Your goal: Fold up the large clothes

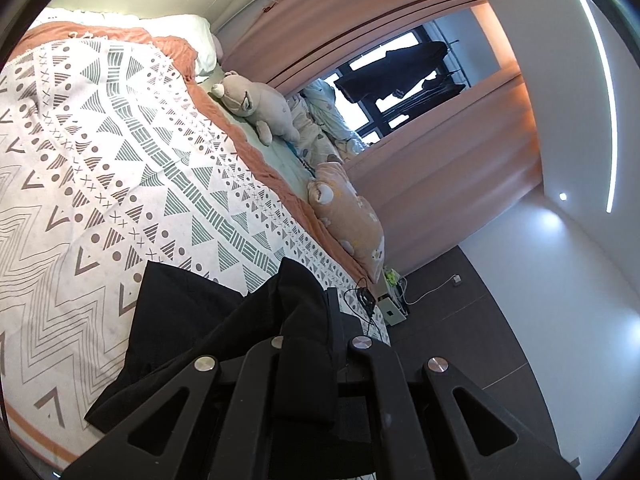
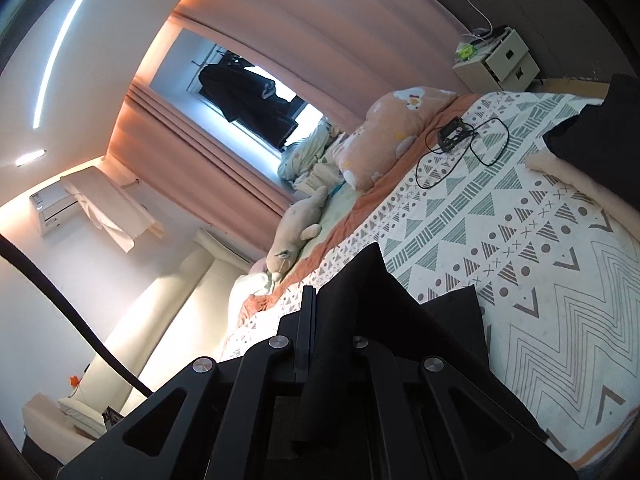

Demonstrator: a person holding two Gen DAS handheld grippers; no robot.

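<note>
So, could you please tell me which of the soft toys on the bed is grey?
The grey plush animal nearer the white pillow; the other, the bear-print cushion, is peach.

The right gripper pinches a fold of black garment above the patterned bedspread, near a plush toy.

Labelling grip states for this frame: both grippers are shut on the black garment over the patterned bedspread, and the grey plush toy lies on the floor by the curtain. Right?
One thing is off: the grey plush toy lies on the bed beside the patterned bedspread, not on the floor; the left wrist view shows it. The rest holds: the left gripper and right gripper are shut on the black garment.
</note>
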